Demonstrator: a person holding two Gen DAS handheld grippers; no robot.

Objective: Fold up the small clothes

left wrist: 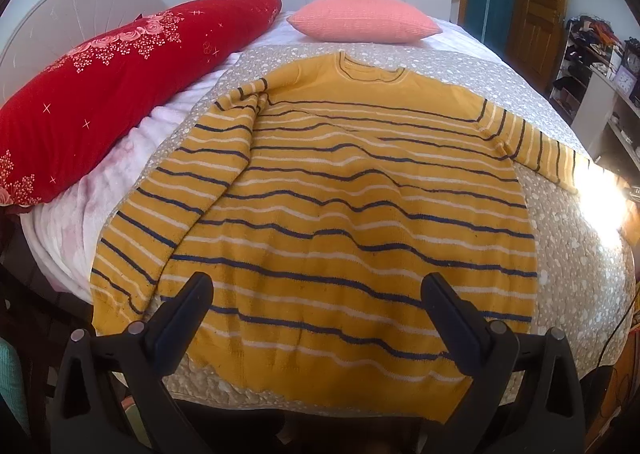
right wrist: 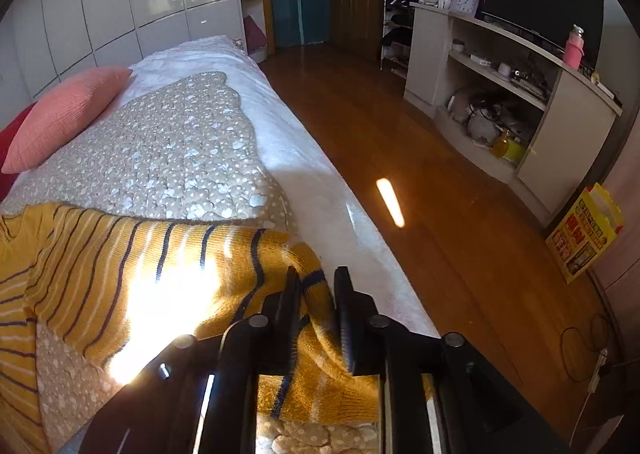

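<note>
A yellow sweater (left wrist: 340,181) with navy and white stripes lies flat on the bed, neck towards the pillows. Its left sleeve (left wrist: 180,189) lies along its side, and its right sleeve (left wrist: 532,145) stretches out towards the bed edge. My left gripper (left wrist: 316,280) hovers open over the hem, its fingers wide apart with nothing between them. In the right wrist view the right sleeve (right wrist: 180,262) runs into my right gripper (right wrist: 318,274), whose fingers are shut on the cuff end. The cuff (right wrist: 320,386) bunches below them in bright sunlight.
A grey spotted quilt (left wrist: 576,274) covers the bed under the sweater. A red pillow (left wrist: 120,85) and a pink cushion (left wrist: 364,21) lie at the head. The bed edge (right wrist: 352,221) drops to a wooden floor (right wrist: 440,173); a shelf unit (right wrist: 520,101) stands beyond.
</note>
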